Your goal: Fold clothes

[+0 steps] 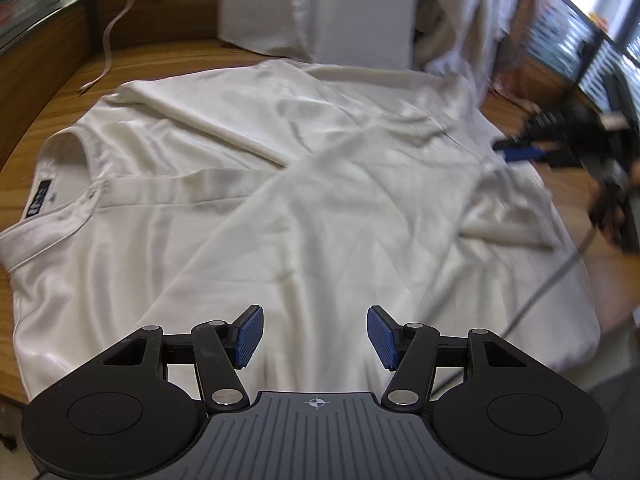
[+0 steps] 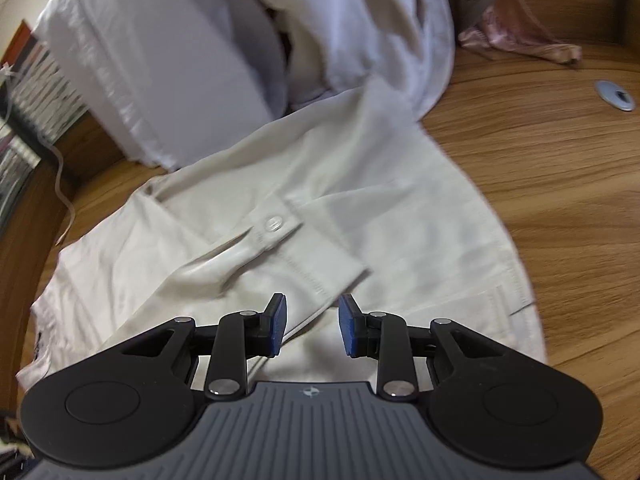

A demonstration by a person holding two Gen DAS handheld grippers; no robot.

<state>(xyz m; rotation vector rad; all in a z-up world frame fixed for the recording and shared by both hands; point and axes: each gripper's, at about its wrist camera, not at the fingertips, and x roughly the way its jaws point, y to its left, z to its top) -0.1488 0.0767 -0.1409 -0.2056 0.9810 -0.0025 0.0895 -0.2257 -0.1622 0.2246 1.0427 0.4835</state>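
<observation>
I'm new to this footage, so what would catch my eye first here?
A cream long-sleeved shirt lies spread over the wooden table, sleeves crossed over its front. The buttoned cuff lies just ahead of the open right gripper. The left gripper hangs open above the shirt.

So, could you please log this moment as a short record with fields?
garment: cream shirt spread on the wooden table
sleeves: both folded across the body
cuff: buttoned cuff just ahead of the right gripper
left gripper: open, empty, above the shirt
right gripper: open, empty
background: pile of pale clothes
</observation>
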